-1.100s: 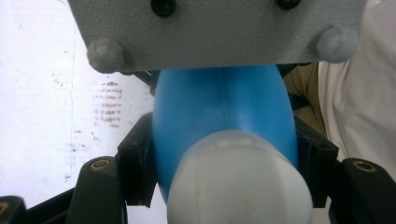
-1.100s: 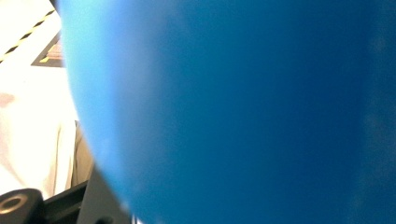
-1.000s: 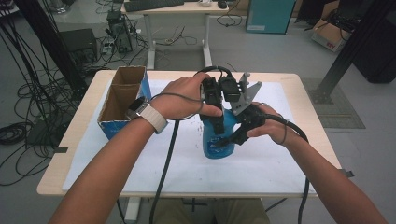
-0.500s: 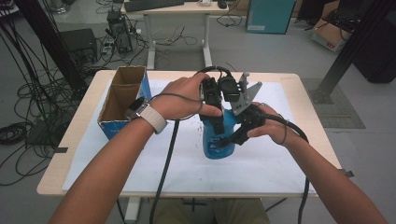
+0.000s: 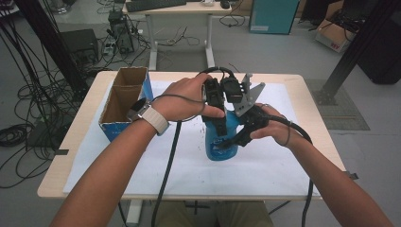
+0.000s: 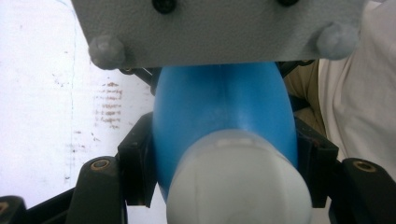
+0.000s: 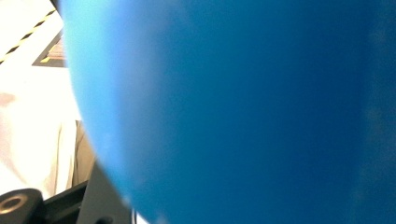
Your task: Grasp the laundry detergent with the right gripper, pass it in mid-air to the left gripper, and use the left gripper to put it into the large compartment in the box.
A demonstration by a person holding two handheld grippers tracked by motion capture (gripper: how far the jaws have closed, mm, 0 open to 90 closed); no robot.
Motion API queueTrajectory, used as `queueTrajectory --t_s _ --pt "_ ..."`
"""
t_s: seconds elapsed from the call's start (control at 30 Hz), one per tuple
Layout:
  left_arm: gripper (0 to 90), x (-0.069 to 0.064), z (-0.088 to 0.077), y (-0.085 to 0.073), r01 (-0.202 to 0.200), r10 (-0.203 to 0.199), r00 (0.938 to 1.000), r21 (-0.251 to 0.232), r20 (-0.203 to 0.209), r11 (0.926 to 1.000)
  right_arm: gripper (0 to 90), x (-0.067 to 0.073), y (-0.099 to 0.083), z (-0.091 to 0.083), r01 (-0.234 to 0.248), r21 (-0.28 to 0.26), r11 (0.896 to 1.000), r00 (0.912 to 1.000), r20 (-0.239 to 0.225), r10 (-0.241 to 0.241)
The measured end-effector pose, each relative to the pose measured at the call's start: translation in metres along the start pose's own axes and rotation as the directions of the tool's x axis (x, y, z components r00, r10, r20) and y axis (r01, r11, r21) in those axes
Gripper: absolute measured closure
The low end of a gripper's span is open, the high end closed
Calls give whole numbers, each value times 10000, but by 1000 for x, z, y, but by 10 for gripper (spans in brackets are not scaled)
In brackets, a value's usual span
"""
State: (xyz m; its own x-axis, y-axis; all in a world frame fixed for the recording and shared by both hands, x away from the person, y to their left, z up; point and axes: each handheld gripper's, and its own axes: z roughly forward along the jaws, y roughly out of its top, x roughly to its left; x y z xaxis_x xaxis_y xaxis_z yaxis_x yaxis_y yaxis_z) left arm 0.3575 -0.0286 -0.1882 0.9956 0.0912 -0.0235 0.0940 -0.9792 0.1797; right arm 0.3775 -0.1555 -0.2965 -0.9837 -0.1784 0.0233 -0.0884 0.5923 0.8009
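A blue plastic bottle (image 5: 215, 151) with a white cap stands upright on the white sheet in the middle of the table. My left gripper (image 5: 221, 127) comes down on it from above, and its black pads (image 6: 135, 161) press the blue shoulder (image 6: 224, 107) just past the white cap (image 6: 238, 182). My right gripper (image 5: 231, 141) reaches in from the right, shut on the bottle's body, with its grey plate (image 5: 246, 92) beside the left hand. In the right gripper view the blue bottle wall (image 7: 233, 112) sits very close, and one black jaw shows at the bottom left.
An open cardboard box (image 5: 123, 101) with blue sides stands at the table's left. The white sheet (image 5: 265, 165) covers most of the wooden tabletop (image 5: 312, 142). Black cables trail from both grippers toward the near edge. A desk and floor cables lie beyond the table.
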Motion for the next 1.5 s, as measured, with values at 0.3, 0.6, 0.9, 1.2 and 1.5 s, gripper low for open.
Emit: queueTrajectory --t_s 0.3,0.6,0.9,1.2,1.5 --pt "373 0 0 0 -1 1 10000 28 41 10000 435 0 0 0 11 16 10000 10000 -19 -10" --pt "373 0 0 -1 19 -19 10000 -74 -14 10000 435 0 0 0 32 8 10000 10000 -22 -31" --pt "372 -2 0 -2 83 -83 9999 -95 -69 9999 435 2 0 1 -1 43 10000 10000 -16 1" --pt "372 -2 1 -3 58 -59 10000 -52 -22 10000 435 1 1 1 38 57 10000 10000 -71 -38" --pt "372 -1 1 -3 67 -67 10000 -67 -62 10000 435 0 1 2 60 82 9999 9999 -102 -59"
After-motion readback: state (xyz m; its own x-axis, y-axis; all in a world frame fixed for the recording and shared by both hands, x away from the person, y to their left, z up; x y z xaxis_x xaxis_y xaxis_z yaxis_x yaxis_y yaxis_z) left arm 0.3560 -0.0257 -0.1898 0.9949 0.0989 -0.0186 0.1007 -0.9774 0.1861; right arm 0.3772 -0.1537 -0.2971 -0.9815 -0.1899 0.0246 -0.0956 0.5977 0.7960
